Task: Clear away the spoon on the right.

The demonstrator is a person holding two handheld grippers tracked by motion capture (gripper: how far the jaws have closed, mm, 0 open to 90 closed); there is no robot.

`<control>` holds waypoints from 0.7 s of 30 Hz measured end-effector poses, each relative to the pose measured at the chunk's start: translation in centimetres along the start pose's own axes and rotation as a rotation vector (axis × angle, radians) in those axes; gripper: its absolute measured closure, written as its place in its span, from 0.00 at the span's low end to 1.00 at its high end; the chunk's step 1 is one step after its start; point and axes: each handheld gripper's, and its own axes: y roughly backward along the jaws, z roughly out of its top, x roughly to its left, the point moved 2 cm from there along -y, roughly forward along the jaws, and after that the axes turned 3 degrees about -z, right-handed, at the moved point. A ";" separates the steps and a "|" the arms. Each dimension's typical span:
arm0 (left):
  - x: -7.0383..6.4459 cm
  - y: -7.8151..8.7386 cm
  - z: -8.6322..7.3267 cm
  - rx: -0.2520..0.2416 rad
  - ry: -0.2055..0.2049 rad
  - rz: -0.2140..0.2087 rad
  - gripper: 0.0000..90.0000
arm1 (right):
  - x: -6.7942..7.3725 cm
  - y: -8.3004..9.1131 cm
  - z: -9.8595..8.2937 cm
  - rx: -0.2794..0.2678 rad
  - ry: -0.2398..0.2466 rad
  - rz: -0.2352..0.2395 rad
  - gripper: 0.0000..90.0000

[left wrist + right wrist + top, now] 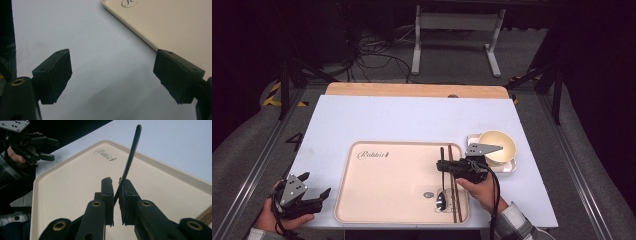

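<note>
My left gripper (314,192) just idles over the table (412,120) off the tray's (382,200) left edge, jaws wide and empty, I guess to stay clear. My right gripper (115,195) has its jaws pinched on the spoon (130,157) handle over the tray, beside the chopsticks (451,175). The bowl (499,145) sits beyond.

The left gripper (314,187), held low at the person's left, has its jaws spread wide, while the right gripper (441,165) points leftward with jaws nearly closed, the right hand (479,192) behind it.
</note>
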 end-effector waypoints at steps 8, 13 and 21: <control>-0.1 -0.1 0.1 0.001 -0.005 -0.010 0.17 | -0.5 -0.7 -0.6 0.044 -0.015 -0.042 0.88; -0.1 -0.2 0.1 0.009 -0.017 -0.010 0.17 | -0.7 -1.2 -1.0 0.069 -0.007 -0.073 0.85; -0.1 -0.1 0.1 0.010 -0.019 -0.012 0.17 | -0.7 -2.5 -1.9 0.159 0.036 -0.121 0.77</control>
